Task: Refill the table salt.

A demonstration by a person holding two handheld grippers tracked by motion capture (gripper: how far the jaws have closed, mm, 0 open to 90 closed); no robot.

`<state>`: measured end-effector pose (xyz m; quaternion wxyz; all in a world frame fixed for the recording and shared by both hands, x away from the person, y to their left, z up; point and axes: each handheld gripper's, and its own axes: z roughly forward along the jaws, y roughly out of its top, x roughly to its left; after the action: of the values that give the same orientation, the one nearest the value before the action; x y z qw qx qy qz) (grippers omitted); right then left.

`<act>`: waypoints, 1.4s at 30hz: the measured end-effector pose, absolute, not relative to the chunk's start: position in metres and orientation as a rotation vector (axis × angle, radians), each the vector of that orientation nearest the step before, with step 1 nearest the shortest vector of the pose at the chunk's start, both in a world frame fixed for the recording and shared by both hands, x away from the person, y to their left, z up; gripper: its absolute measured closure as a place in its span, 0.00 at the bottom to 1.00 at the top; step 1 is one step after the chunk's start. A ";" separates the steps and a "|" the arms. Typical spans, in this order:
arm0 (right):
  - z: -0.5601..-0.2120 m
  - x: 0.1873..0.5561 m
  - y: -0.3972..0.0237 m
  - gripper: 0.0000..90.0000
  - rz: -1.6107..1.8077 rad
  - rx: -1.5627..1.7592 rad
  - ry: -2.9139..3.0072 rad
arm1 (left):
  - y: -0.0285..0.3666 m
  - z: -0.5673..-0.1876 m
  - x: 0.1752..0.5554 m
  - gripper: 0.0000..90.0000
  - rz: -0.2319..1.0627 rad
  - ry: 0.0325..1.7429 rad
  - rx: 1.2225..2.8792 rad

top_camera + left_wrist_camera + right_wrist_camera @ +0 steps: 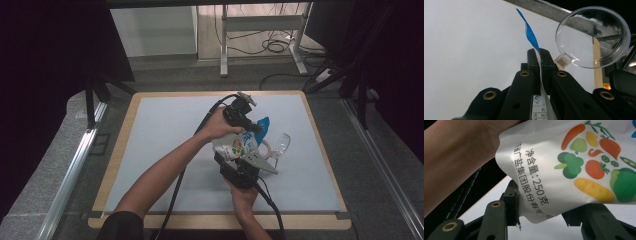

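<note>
A white pouch (243,144) printed with vegetables, blue along its top edge, hangs above the grey mat between both grippers. In the left gripper view my left gripper (539,53) is shut on the pouch's thin sealed edge (530,35), and the blue strip sticks out past the fingertips. My left gripper (250,122) comes in from the far side in the high view. The right gripper (541,205) is shut on the lower corner of the pouch (564,170); it sits on the near side (239,159). A clear round lid (594,37) stands just right of the pouch.
The clear lid (282,142) stands tilted up over a light ring (265,148) on the grey mat (165,140), which covers a wooden table. Cables trail from both grippers toward the near edge. Black curtains and a desk frame (260,30) lie beyond.
</note>
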<state>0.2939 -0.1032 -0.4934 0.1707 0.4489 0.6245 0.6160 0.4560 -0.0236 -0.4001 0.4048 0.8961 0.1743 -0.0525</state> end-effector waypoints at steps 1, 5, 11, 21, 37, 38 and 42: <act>-0.494 0.294 -0.103 0.62 1.751 1.283 1.772 | -0.024 -0.401 0.456 1.00 -0.135 0.440 2.262; -0.495 0.294 -0.104 0.62 1.751 1.285 1.770 | -0.025 -0.402 0.457 1.00 -0.136 0.441 2.263; -0.497 0.294 -0.104 0.63 1.746 1.287 1.777 | -0.025 -0.405 0.457 1.00 -0.142 0.444 2.260; -0.497 0.294 -0.103 0.63 1.753 1.297 1.763 | -0.026 -0.404 0.457 1.00 -0.140 0.441 2.268; -0.498 0.293 -0.104 0.63 1.751 1.282 1.771 | -0.025 -0.404 0.455 1.00 -0.139 0.442 2.260; -0.498 0.293 -0.104 0.63 1.751 1.281 1.772 | -0.025 -0.404 0.455 1.00 -0.139 0.441 2.261; -0.498 0.293 -0.105 0.63 1.753 1.284 1.771 | -0.025 -0.404 0.456 1.00 -0.139 0.441 2.264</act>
<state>0.2933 -0.1045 -0.4979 0.1681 0.4515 0.6228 0.6164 0.4557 -0.0251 -0.4043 0.4034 0.8965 0.1746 -0.0551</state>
